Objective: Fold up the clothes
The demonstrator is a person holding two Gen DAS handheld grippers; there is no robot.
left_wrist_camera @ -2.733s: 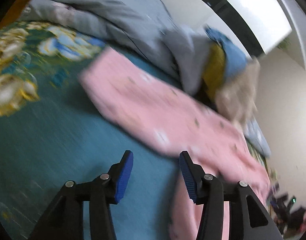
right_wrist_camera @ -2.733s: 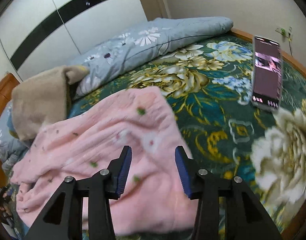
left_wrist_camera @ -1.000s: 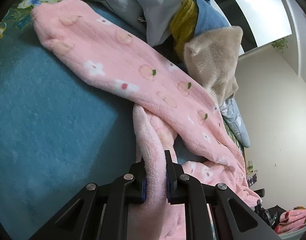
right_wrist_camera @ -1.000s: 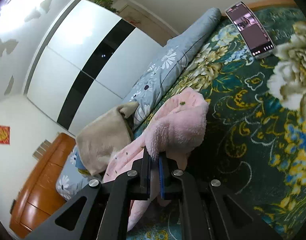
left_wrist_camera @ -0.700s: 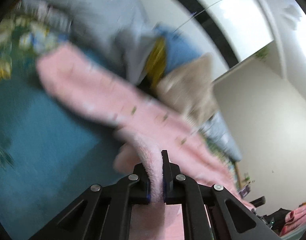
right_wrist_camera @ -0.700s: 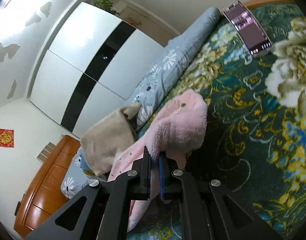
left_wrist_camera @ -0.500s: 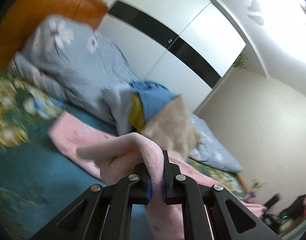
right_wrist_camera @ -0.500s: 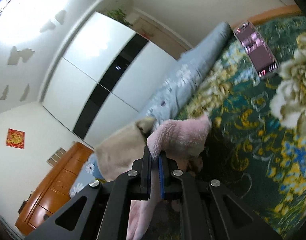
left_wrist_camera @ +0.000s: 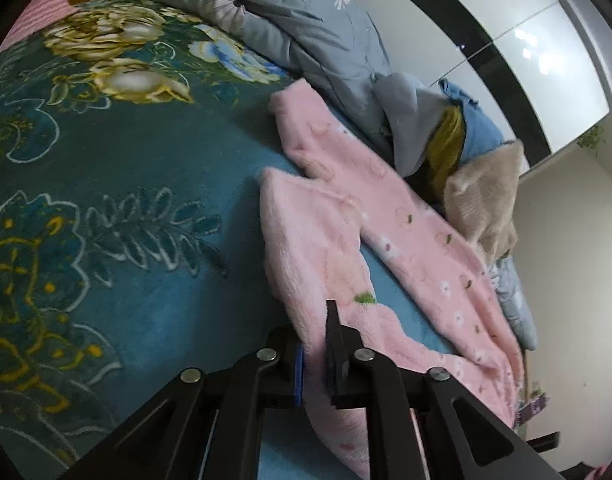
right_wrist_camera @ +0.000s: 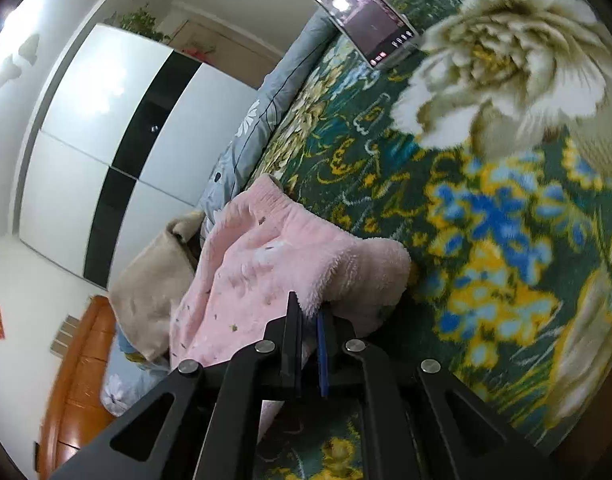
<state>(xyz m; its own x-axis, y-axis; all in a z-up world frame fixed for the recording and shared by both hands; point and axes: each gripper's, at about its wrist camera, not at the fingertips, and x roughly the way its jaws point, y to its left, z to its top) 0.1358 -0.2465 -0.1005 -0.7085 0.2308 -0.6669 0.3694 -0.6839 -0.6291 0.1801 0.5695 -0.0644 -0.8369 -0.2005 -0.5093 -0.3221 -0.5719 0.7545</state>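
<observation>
The left gripper [left_wrist_camera: 314, 344] is clamped on a fold of the pink fleece pyjama trousers [left_wrist_camera: 405, 232], the fabric pinched between its blue-padded fingers [left_wrist_camera: 299, 372]. The jaws have eased open slightly in the last half second, yet the fleece remains pressed between them. From that pinch the garment runs away toward the far right; one leg lies flat along the teal floral blanket [left_wrist_camera: 118, 208], and a second flap of fleece is doubled over on its near left side, so the two pieces form a narrow V with blanket showing between them.

The right gripper [right_wrist_camera: 309, 320] is likewise closed on the same trousers [right_wrist_camera: 266, 264], holding a thick rolled edge (the ribbed cuff or waistband sits at the far end) with the fabric bunched just above its fingers. The garment lies on the left part of the blanket [right_wrist_camera: 485, 208] in that view, its far side touching a beige garment [right_wrist_camera: 150, 280].

Beyond the trousers a grey floral duvet [left_wrist_camera: 306, 28] is heaped along the far edge of the bed, next to blue and mustard clothes [left_wrist_camera: 461, 136]. A phone [right_wrist_camera: 365, 36], screen lit, rests on the blanket far from the right gripper. A white and black wardrobe [right_wrist_camera: 118, 152] stands behind.
</observation>
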